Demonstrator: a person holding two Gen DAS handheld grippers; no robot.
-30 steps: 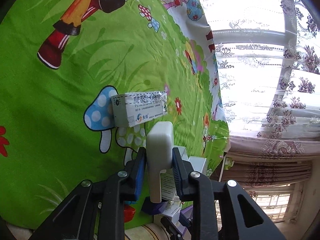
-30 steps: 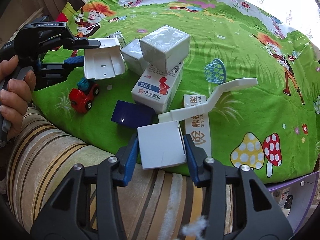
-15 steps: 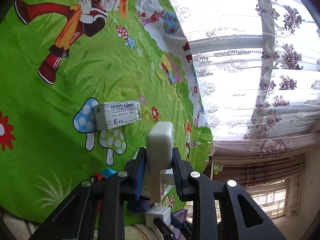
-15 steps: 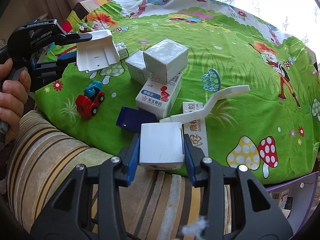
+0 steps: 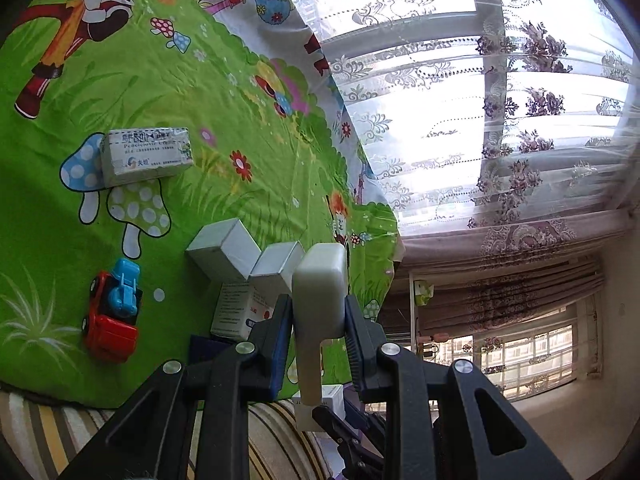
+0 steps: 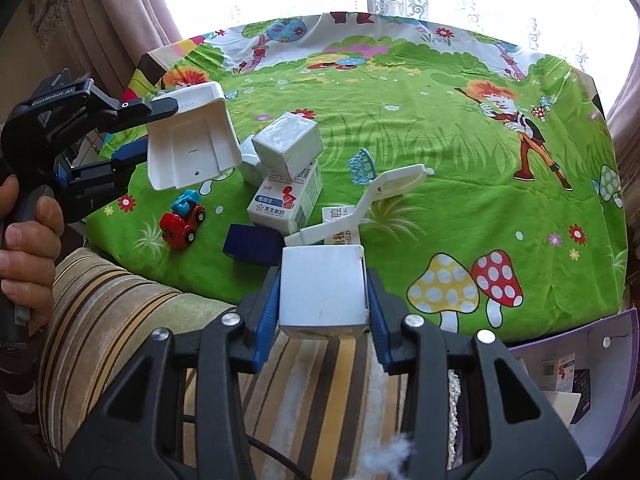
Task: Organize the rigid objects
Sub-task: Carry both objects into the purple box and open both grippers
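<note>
Since a second ago the left gripper [image 5: 318, 320] has lifted its white plastic scoop-shaped tray [image 6: 192, 136] higher above the green cartoon-print cloth [image 6: 440, 132], and the right gripper [image 6: 323, 294] has drawn its white square cardboard box [image 6: 323, 286] back over the striped cushion [image 6: 116, 304].

Both sets of jaws are closed to the width of their loads: the left clamps the tray's edge, held in the air above the red and blue toy car [image 6: 183, 219]; the right pinches the box by its two sides at the cloth's near edge. On the cloth lie a stack of white medicine cartons [image 6: 286, 176], a dark blue box [image 6: 252, 245], a long white plastic scoop [image 6: 372, 200] and, apart, a white ointment carton [image 5: 146, 156].
</note>
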